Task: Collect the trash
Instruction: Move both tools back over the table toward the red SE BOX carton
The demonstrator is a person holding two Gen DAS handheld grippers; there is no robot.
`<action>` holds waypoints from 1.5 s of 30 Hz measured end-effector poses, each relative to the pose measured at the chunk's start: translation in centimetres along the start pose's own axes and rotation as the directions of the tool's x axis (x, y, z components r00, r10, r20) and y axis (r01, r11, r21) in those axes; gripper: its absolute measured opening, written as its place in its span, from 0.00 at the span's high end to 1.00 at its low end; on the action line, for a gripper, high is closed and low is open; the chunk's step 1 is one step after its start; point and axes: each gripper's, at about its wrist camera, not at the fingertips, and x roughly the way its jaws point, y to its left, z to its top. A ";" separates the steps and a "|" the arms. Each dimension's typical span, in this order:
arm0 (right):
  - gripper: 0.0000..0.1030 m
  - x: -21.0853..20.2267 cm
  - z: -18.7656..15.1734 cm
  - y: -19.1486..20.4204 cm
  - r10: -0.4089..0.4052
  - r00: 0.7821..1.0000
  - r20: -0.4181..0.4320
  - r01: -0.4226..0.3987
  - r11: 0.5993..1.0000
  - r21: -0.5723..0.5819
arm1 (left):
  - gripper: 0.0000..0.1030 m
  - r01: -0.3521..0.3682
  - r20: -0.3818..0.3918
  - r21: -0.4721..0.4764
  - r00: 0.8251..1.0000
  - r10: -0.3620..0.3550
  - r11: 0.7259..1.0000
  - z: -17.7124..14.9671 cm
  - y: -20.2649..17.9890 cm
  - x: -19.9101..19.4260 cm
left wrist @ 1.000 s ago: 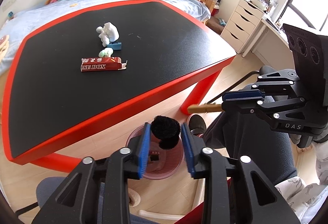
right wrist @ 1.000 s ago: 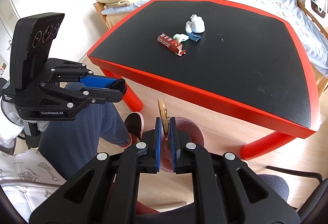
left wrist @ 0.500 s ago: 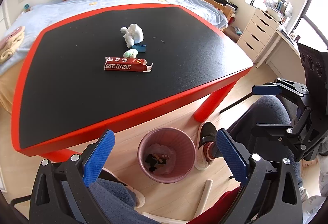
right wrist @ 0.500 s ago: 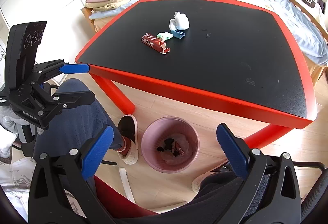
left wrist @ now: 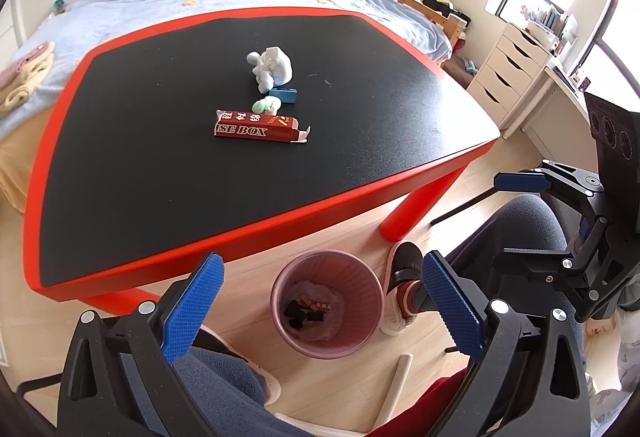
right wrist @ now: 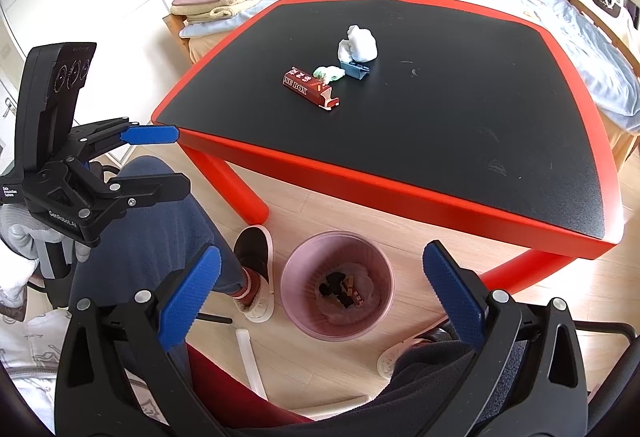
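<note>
A black table [left wrist: 160, 165] with a red rim fills mid-frame, bearing a red box [left wrist: 256, 127], white tissue [left wrist: 272, 68], a blue clip [left wrist: 284, 94] and a green wad [left wrist: 266, 104].

Two wrist cameras, each riding behind its own tongs and tilted steeply floorward from above a seated person's lap. Left view: left gripper [left wrist: 320, 301] framing the pink bin [left wrist: 326, 303] close below its tips, red-edged table [left wrist: 240, 229] beyond, right gripper [left wrist: 532, 213] off to its right. Right view: right gripper [right wrist: 320, 297] over the same bin [right wrist: 338, 295], left gripper [right wrist: 156, 161] off to its left. Both share bin, table, bed behind.
</note>
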 end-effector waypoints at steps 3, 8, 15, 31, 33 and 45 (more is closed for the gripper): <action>0.03 0.0 0.6 0.0 0.001 1.000 0.004 -0.001 1.000 -0.013 | 0.07 -0.006 0.011 -0.002 1.000 0.006 1.000 0.6 0.5 -0.2; 0.03 0.2 1.9 0.0 0.002 1.000 0.010 -0.001 0.999 -0.039 | 0.07 -0.009 0.024 -0.010 1.000 0.010 1.000 1.9 1.5 -0.4; 0.03 1.0 4.8 0.2 0.003 1.000 0.017 -0.001 0.996 -0.090 | 0.07 -0.013 0.045 -0.006 0.999 0.014 1.000 4.9 3.2 -0.2; 0.04 5.9 10.1 -0.9 0.024 1.000 0.000 -0.023 0.979 -0.201 | 0.07 0.039 0.009 0.018 0.999 -0.039 0.999 12.4 6.3 4.8; 0.04 6.7 10.5 -1.1 0.030 1.000 -0.003 -0.030 0.977 -0.209 | 0.07 0.044 -0.001 0.018 0.999 -0.044 0.999 13.1 6.6 5.7; 0.06 10.7 12.1 -2.6 0.058 0.998 -0.013 -0.060 0.976 -0.210 | 0.07 0.083 -0.061 0.001 0.995 -0.083 0.997 16.3 7.8 11.6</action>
